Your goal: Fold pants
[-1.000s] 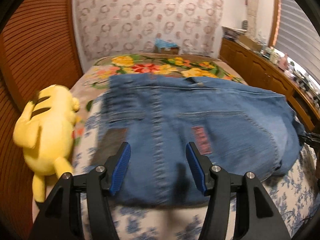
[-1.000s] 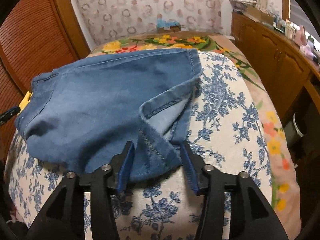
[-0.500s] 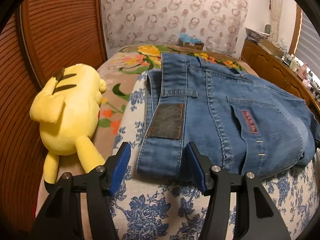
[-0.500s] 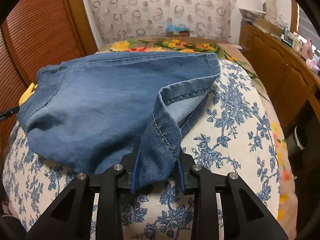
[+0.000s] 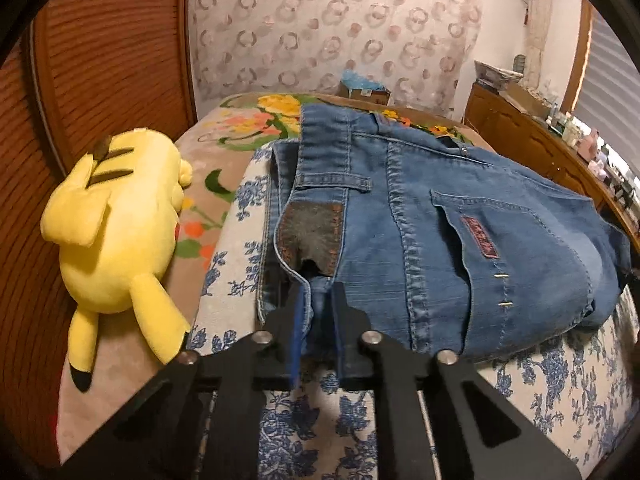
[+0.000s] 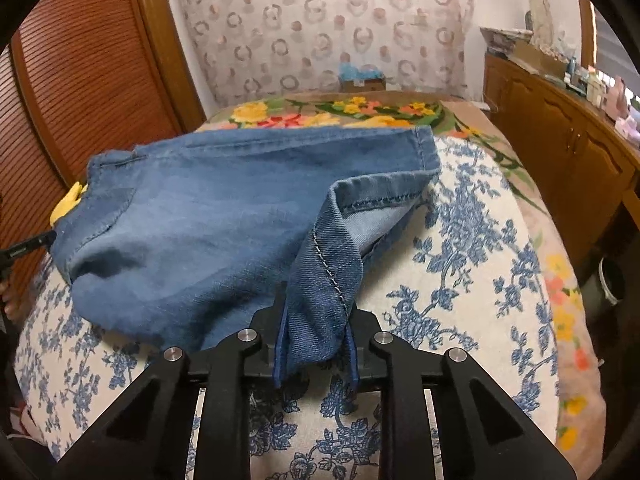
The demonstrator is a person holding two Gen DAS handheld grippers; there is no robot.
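Both grippers point forward and downward over a bed (image 6: pixel 472 264) covered in a blue-flowered sheet. The jeans (image 5: pixel 460 216) lie across this sheet, folded, waistband toward the left hand and leg hems toward the right. The left gripper (image 5: pixel 316 304) is closing on the near waistband edge, below the leather patch (image 5: pixel 310 236); denim fills the narrow gap between its blue pads and they press on it. The right gripper (image 6: pixel 316 312) is closing on a raised hem corner of one leg, the cloth bunched between its pads and lifted off the sheet into a ridge. A yellow plush toy (image 5: pixel 116 216) lies face down beside the jeans, near the left gripper, apart from the denim.

Neither hand holding a gripper is visible. The gripped denim hides the fingertips of both tools. In the right view, the left gripper appears only as a dark tip at the frame's left edge; the plush shows only as a yellow sliver behind the jeans
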